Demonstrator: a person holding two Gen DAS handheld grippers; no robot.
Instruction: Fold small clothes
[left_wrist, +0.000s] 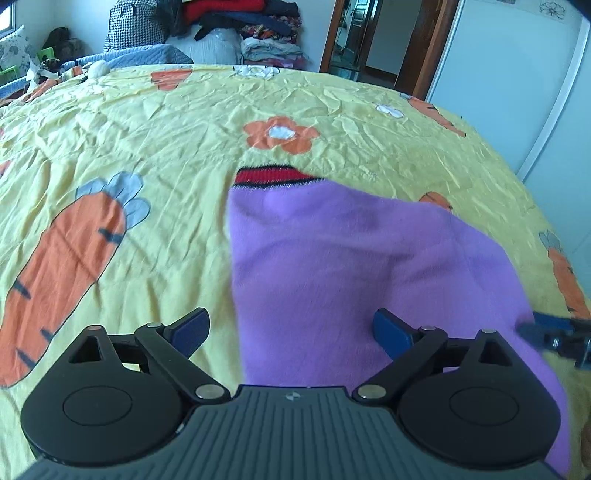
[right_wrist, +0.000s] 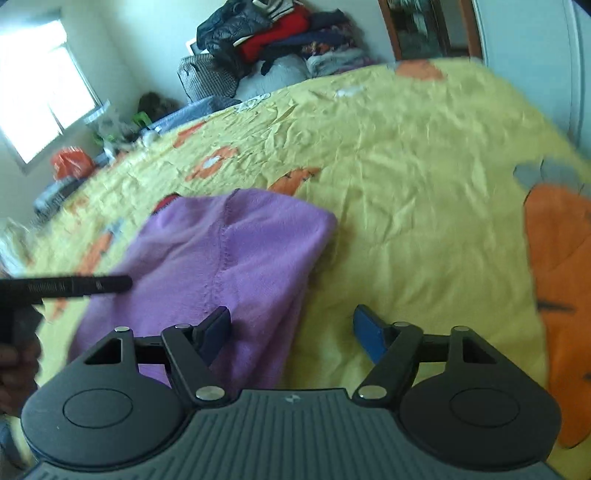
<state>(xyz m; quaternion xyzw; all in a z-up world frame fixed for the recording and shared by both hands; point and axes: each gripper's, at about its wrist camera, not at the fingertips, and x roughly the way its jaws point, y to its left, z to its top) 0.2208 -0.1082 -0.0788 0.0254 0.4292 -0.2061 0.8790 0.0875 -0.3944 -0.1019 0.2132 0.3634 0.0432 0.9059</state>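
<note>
A small purple fleece garment (left_wrist: 332, 266) with a red and black ribbed collar (left_wrist: 273, 176) lies folded on the yellow bedsheet (left_wrist: 147, 129). My left gripper (left_wrist: 291, 332) is open, hovering over the garment's near left edge with nothing between its blue fingers. My right gripper (right_wrist: 291, 332) is open over the garment's (right_wrist: 229, 254) near right edge, empty. The right gripper's fingers (left_wrist: 554, 330) show at the right of the left wrist view. The left gripper (right_wrist: 66, 286) shows at the left of the right wrist view.
The sheet has orange carrot (left_wrist: 62, 266) and flower (left_wrist: 280, 134) prints. A pile of clothes and bags (left_wrist: 236, 33) stands beyond the far edge. A doorway (left_wrist: 373, 40) and white wardrobe (left_wrist: 517, 81) are at the right. A window (right_wrist: 40, 92) is at the left.
</note>
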